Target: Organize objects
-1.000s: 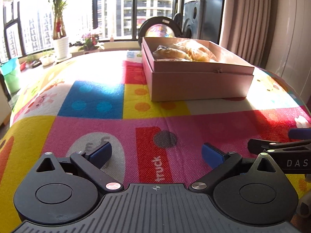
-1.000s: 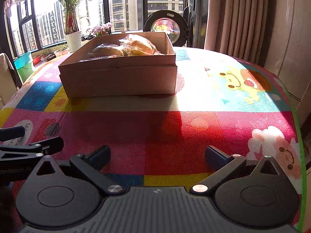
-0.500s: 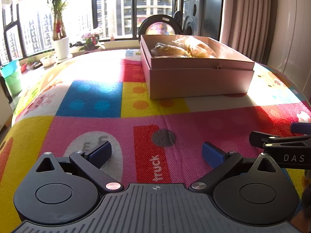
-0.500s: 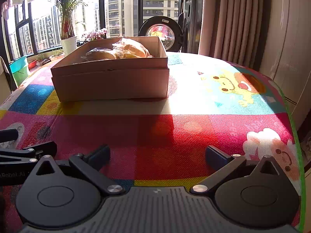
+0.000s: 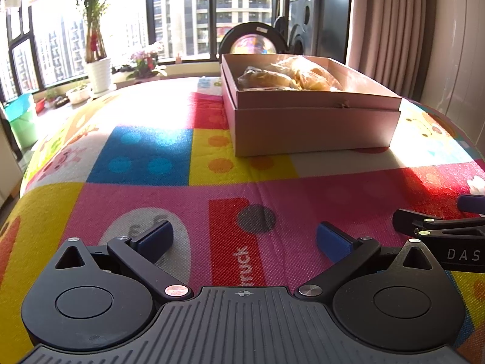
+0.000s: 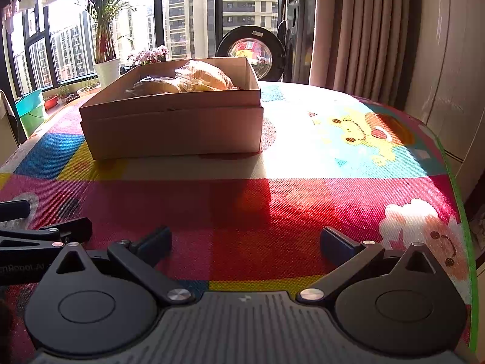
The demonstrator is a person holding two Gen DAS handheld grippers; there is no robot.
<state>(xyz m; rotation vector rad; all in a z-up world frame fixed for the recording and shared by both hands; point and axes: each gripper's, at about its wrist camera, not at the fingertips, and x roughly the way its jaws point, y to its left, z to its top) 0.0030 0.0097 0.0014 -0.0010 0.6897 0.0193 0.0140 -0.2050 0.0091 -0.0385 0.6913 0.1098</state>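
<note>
A shallow cardboard box (image 5: 315, 127) sits open on the bright cartoon mat (image 5: 145, 157), well ahead of both wide-spread, empty grippers (left (image 5: 244, 236), right (image 6: 245, 242)); its plastic-wrapped contents (image 6: 194, 80) are hard to identify

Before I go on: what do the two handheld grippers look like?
Both match. The left gripper has black linkage arms with silver pivot pins, two round black discs, a ribbed grey body and blue fingertip pads. The right gripper is built the same; its side shows white lettering "DAS" in the left wrist view. No cables, hands or sleeves visible.

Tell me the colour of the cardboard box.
Pale pink cardboard box, seen best in the left wrist view.
</note>
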